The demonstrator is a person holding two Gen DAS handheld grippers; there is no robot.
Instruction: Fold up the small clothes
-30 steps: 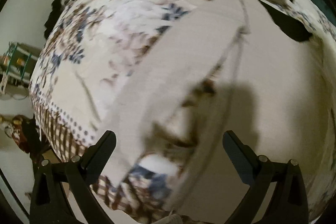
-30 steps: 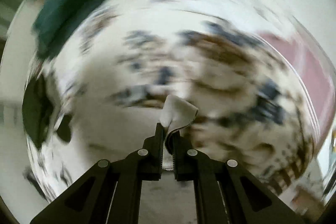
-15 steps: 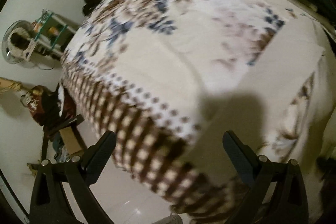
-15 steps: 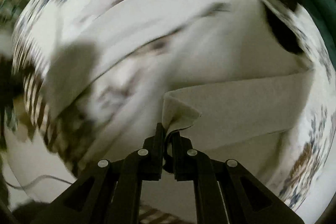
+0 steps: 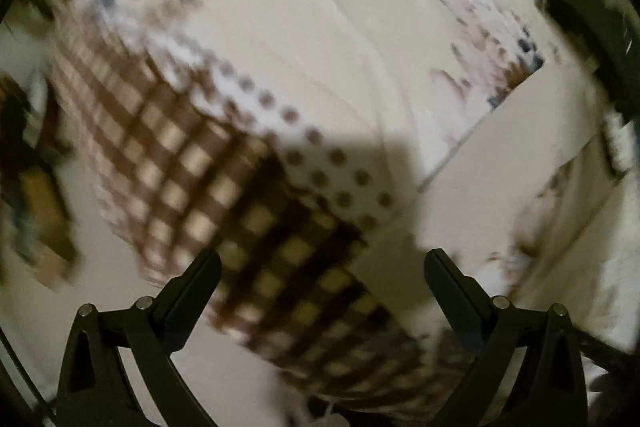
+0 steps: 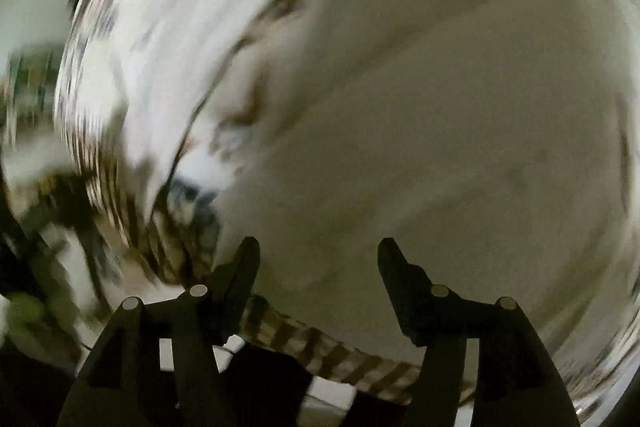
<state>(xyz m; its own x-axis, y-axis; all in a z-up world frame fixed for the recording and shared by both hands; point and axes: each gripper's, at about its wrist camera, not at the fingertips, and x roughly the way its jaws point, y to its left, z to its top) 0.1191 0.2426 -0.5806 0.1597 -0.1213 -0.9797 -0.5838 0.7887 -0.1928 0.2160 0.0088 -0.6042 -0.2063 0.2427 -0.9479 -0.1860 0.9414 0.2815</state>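
Floral bedspread (image 5: 304, 39) under both views; beige cloth (image 6: 440, 131) lies flat on the bed, partly folded I judge; left tongs (image 5: 322, 277) and right tongs (image 6: 318, 259) both gape empty; next I regrip an edge

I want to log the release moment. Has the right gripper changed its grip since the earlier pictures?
Yes. The right gripper was shut on a corner of the beige cloth; now its jaws stand apart with nothing between them, above the cloth on the patterned bedspread.

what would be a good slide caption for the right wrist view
Right gripper open and empty above the beige cloth spread on the floral bedspread, motion-blurred.
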